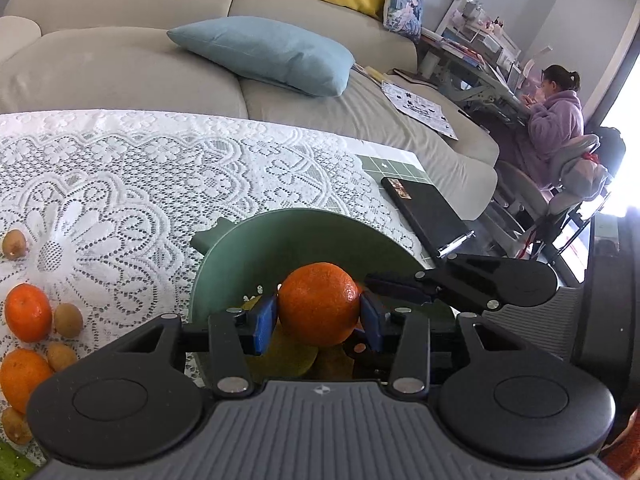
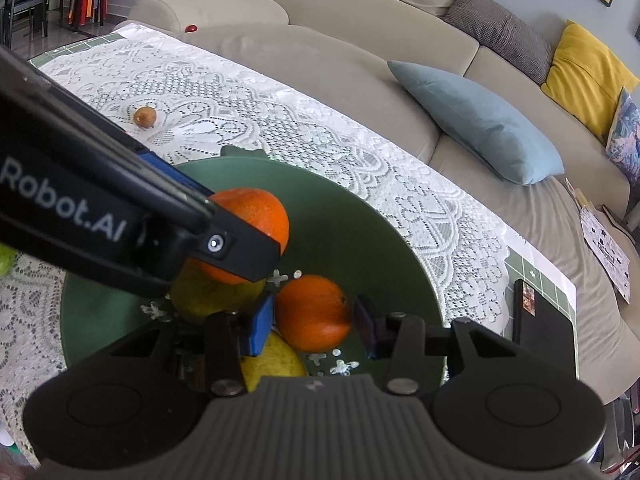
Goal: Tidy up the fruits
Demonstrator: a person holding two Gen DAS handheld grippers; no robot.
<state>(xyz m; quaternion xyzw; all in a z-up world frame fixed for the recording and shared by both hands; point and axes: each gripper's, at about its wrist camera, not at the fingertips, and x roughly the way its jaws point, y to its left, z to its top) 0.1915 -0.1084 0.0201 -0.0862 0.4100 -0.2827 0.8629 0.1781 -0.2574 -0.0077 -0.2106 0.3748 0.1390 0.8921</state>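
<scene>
Two claws worked over the green bowl (image 2: 360,216) on the lace-covered bench (image 1: 120,168). The left claw (image 1: 319,317) was closed on an orange (image 1: 319,304), its blue pads (image 1: 265,322) pressing both sides of the fruit, which hung above the bowl's inside. In the right wrist view that same orange (image 2: 256,216) showed behind the left claw's black finger, above a yellow-green pear (image 2: 208,296) lying in the bowl. The right claw (image 2: 312,322) stood narrowly parted around a second orange (image 2: 314,312) in the bowl; the left pad lay against the fruit, while a thin gap showed at the right pad, so I cannot tell whether it gripped. Another yellowish fruit (image 2: 276,360) lay beneath the right claw. On the cloth to the left of the bowl, two more oranges (image 1: 28,312) and several small brown fruits (image 1: 68,320) lay loose. A dark notebook (image 1: 424,212) sat near the bench's far corner.
</scene>
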